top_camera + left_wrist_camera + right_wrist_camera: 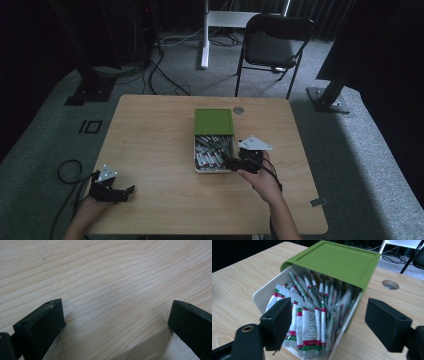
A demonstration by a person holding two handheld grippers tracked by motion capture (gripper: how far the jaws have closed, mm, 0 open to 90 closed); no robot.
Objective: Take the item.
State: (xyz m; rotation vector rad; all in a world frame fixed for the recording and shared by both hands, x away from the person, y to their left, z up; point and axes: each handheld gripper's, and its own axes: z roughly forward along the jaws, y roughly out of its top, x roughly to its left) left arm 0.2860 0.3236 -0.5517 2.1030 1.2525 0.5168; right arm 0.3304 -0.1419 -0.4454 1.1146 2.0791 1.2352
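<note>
Packets (308, 322) in white with red and green bands stand packed in a white box (214, 150) near the middle of the counter (150, 150), and its green lid (214, 121) is slid back over the far half. The right gripper (327, 320) is at the box's near right corner with its jaws wide apart and nothing between them. To take one packet well, I think the jaws should come down on both flat sides of a single packet near the open end, not on the box wall. The left gripper (116, 317) rests at the counter's near left corner, jaws wide apart and empty. The print on the packets is too blurred to read.
</note>
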